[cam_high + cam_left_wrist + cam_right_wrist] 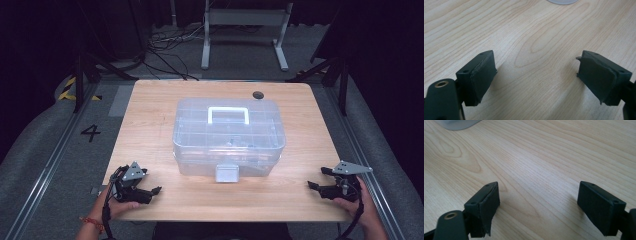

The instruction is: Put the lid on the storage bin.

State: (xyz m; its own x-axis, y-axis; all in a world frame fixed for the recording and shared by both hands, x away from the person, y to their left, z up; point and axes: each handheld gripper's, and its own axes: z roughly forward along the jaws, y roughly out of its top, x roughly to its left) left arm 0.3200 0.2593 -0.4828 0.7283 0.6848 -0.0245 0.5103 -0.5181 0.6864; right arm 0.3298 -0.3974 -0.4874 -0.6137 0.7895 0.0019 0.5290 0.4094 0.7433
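So both my tongs are resting low at the near corners of the worktop (150, 100), left tongs (156, 190) and right tongs (311, 185), each spread wide with nothing but bare wood between the pads. The clear plastic box (229, 136) sits dead centre, well apart from both. It looks rigid but slick and probably light, though I can't really make out what's inside. I'd grab the white handle (228, 115) on the lid, or pinch the front latch (227, 173) first.

A wooden table (150, 110) sits on grey floor (45, 135), with a small black disc (258, 95) near its far edge. Behind it stands a grey metal frame (245, 30), beside tangled cables (170, 42), and a 4 (91, 132) marks the floor.
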